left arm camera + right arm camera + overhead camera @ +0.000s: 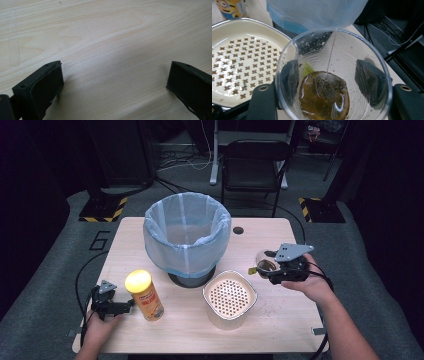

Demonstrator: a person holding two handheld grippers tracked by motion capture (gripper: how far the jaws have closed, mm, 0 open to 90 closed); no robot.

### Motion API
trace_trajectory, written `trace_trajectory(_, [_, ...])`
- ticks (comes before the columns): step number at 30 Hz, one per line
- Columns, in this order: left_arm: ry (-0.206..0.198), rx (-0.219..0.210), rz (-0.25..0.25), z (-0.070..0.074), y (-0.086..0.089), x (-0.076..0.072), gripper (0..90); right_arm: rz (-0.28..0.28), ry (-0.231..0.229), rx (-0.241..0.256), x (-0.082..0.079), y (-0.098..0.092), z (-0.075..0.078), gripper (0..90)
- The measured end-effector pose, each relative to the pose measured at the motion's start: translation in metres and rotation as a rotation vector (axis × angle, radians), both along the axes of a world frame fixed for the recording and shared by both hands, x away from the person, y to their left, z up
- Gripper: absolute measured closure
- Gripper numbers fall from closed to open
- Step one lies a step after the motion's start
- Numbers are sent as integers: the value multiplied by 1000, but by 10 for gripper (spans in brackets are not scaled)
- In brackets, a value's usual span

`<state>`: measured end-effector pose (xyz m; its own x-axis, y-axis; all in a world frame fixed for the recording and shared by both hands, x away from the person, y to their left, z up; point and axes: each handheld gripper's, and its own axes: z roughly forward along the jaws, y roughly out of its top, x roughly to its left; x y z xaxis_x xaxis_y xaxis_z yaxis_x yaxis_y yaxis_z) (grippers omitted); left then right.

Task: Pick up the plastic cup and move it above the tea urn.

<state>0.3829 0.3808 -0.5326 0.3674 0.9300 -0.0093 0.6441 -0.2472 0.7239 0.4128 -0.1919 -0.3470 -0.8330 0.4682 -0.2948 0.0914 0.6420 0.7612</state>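
Right tongs (270,270) pinch a clear plastic cup (266,262), one jaw on each side of its wall, held above the right part of the bench (280,320). In the right gripper view the cup (334,75) is tilted toward the camera, mouth open. Inside it: a wet tea bag (325,92) in brown liquid, its string running up the inner wall. A small yellow tag (251,270) hangs off the cup's left side.

The cup is just right of the cream strainer bowl (229,297), the perforated insert with cross-shaped holes (242,57) close beside it. The bin with the pale blue liner (186,232) stands behind the bowl, at bench centre.

Left tongs (127,304) are spread, nothing between the jaws, bare wood under them (112,70). They rest low at the front left of the bench, tips just beside the yellow-lidded canister (145,295); contact cannot be told.
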Motion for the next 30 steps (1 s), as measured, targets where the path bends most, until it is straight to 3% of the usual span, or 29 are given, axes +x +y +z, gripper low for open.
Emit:
trace_trajectory(8, [0,0,0,0,0,0,1,38,-20,-10,-4,10,12,355])
trace_trajectory(19, [0,0,0,0,0,0,1,96,-46,-19,-3,23,15,355])
trace_trajectory(30, [0,-2,1,0,0,0,1,155,-115,-67,-10,38,17,354])
